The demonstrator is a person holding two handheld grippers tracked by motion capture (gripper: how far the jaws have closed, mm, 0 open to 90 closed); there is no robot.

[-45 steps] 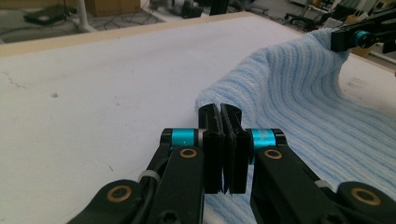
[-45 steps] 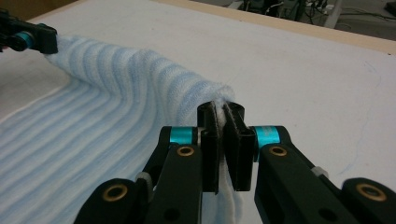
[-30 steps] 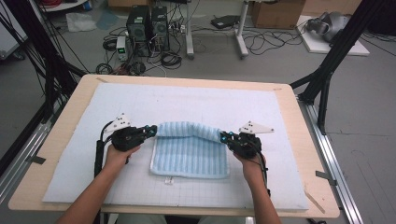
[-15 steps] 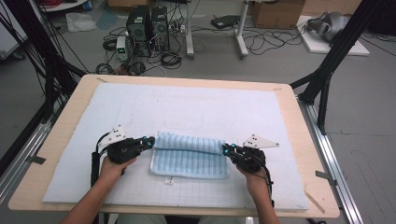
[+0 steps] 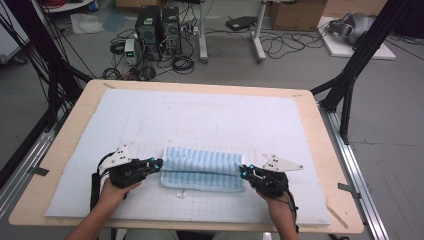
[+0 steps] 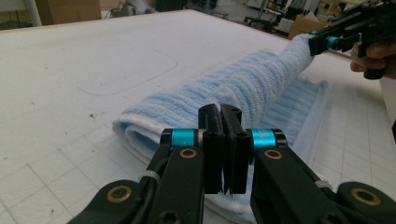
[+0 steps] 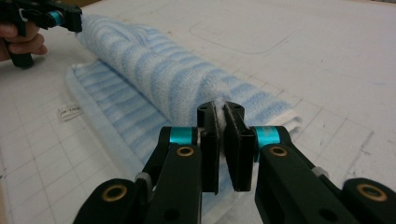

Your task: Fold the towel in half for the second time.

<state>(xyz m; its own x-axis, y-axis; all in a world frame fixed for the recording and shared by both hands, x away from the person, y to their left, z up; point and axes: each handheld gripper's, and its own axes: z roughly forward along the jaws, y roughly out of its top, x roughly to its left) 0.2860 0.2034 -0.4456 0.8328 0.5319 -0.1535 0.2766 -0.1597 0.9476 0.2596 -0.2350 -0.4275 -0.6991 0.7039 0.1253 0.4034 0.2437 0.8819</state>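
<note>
A blue and white striped towel [image 5: 202, 169] lies on the white grid mat [image 5: 200, 120] near the front of the table, its far edge lifted and folded over toward the person. My left gripper [image 5: 159, 163] is shut on the towel's left corner [image 6: 205, 100]. My right gripper [image 5: 242, 172] is shut on the right corner [image 7: 219, 109]; white terry cloth shows pinched between its jaws. In the left gripper view the right gripper [image 6: 327, 42] holds the far end of the raised fold. In the right gripper view the left gripper [image 7: 58, 17] holds the other end.
A small white label [image 7: 69, 110] sticks out from the towel's near edge. The mat covers a wooden table [image 5: 330, 150]. Black frame posts [image 5: 350, 75] stand at the table's sides. Computers and cables [image 5: 160, 30] lie on the floor beyond.
Both grippers have moved toward the person with the towel's far edge, so the fold has rolled further over the lower layer.
</note>
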